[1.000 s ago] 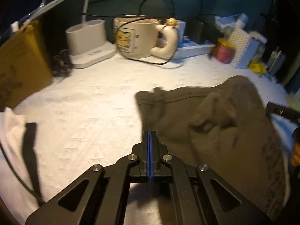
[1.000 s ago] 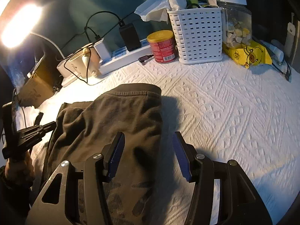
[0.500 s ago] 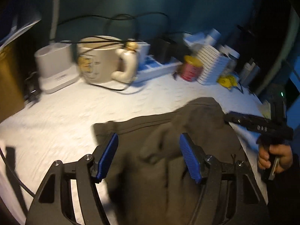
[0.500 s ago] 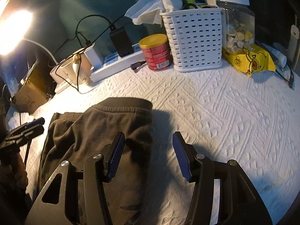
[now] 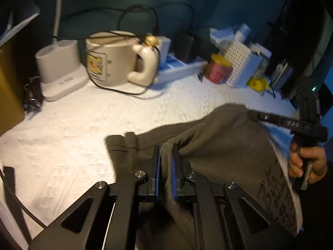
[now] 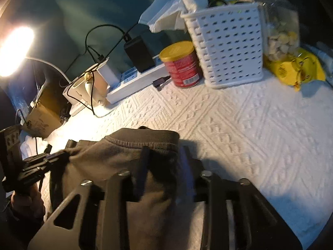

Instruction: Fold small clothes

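Note:
A dark olive-brown garment (image 5: 218,156) with black lettering lies folded on the white textured cloth (image 5: 72,145). My left gripper (image 5: 165,154) is shut on a fold at its left edge. In the right wrist view the garment (image 6: 116,158) fills the lower left, hem towards the back. My right gripper (image 6: 164,158) has its jaws narrowed around the garment's right edge, with fabric between them; motion blur hides whether the pads press it. The right gripper also shows in the left wrist view (image 5: 276,121), the left one in the right wrist view (image 6: 41,162).
Along the back stand a cream mug (image 5: 112,58), a white charging stand (image 5: 60,68), a power strip (image 6: 135,79), a red can (image 6: 183,64), a white basket (image 6: 226,43), a jar (image 6: 278,25) and a yellow packet (image 6: 295,68). A brown box (image 5: 8,83) sits far left.
My left gripper opened, moved onto the garment's fold and closed on it. My right gripper's jaws narrowed around the garment's right edge and moved forward.

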{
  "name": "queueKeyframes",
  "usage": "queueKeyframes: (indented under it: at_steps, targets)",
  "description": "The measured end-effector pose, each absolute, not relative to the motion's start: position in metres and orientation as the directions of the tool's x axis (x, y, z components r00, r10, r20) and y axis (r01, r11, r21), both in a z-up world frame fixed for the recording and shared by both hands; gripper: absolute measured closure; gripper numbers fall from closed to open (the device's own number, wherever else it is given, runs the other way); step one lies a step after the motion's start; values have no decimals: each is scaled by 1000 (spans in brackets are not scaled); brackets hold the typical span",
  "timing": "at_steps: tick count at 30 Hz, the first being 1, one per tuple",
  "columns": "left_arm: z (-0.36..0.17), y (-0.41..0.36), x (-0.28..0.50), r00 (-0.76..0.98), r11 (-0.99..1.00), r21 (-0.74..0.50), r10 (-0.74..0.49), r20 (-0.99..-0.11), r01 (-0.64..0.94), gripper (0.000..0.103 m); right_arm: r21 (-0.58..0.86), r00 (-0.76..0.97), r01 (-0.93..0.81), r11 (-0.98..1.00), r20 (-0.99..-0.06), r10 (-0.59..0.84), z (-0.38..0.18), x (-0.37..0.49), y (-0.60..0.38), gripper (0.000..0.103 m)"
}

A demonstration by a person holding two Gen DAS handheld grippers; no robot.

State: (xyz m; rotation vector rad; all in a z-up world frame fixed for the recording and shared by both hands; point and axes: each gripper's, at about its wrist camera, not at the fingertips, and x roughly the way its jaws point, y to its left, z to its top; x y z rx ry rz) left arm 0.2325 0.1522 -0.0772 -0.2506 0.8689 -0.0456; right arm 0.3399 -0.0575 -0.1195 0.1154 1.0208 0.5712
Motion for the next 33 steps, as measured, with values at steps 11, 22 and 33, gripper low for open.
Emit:
queueKeyframes:
  at_steps: [11, 22, 33]
  targets:
    - [-77, 170, 229, 644, 968, -231, -116, -756, -97, 95, 365, 376, -391, 845, -774, 509, -128, 352, -40, 79]
    - [-96, 189, 222, 596, 937, -297, -135, -791, -182, 71, 247, 428, -411, 878, -798, 425, -122, 342, -30, 78]
    - [-71, 162, 182, 643, 941, -318, -170, -747, -120, 55, 213, 461, -399, 892, -794, 396, -95, 304, -52, 78]
